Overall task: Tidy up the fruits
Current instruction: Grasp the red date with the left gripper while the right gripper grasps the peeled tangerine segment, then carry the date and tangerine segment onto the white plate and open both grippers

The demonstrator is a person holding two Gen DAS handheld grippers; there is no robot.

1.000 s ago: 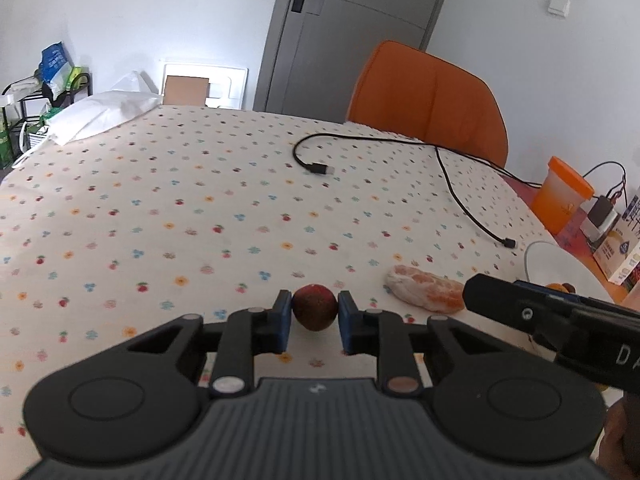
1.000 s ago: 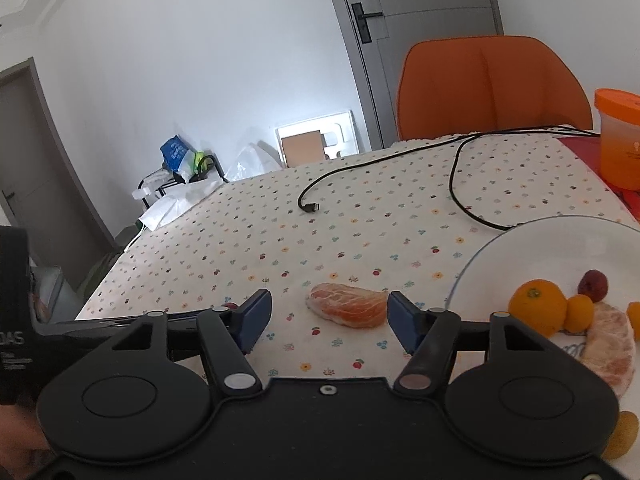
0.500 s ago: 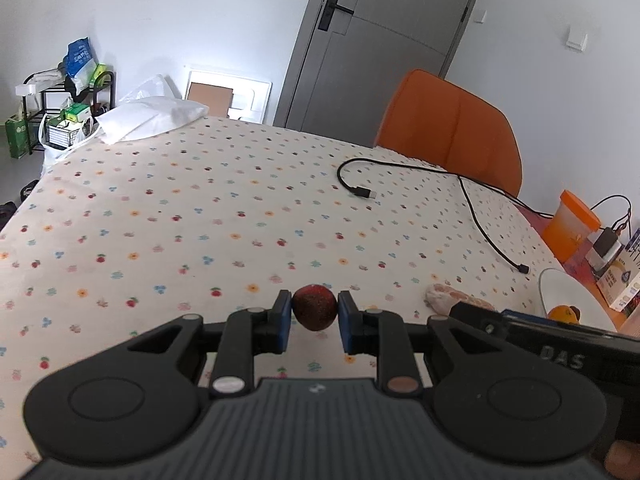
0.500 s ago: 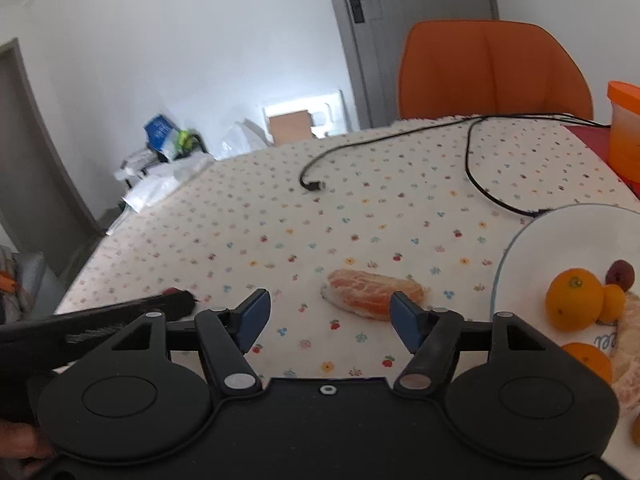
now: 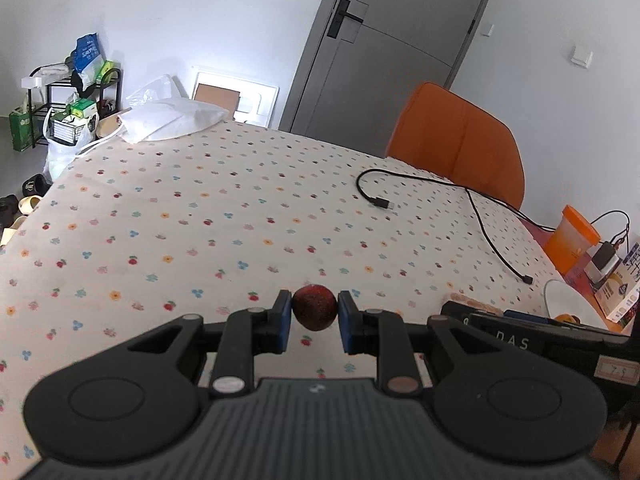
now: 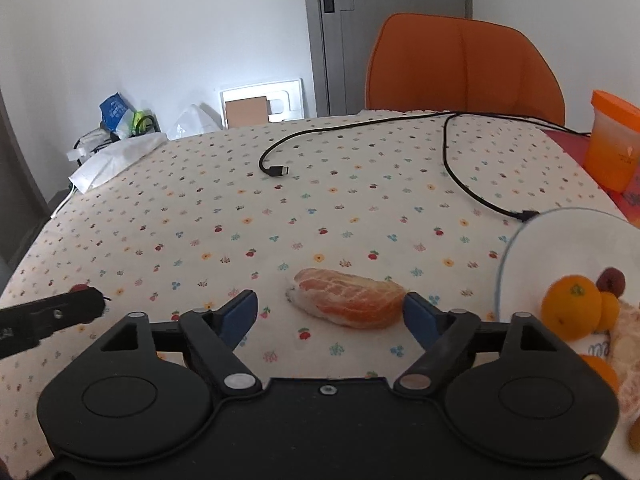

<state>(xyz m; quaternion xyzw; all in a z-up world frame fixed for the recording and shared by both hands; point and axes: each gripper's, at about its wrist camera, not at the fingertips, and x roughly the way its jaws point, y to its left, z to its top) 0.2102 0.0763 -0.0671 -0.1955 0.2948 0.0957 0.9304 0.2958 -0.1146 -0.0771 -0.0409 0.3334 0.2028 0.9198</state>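
Right gripper [image 6: 330, 312] lower, jaws just widened around pomelo segment [image 6: 347, 298]; left gripper [image 5: 314, 316] pinching red fruit [image 5: 314, 307].

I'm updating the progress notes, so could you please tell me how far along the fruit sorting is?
Done: several fruits, including an orange, already lie on the white plate. In hand: the left tongs are shut on a small dark red fruit; the right tongs, jaws just opening, frame the peeled citrus segment on the tablecloth without touching it. Left: plating both.
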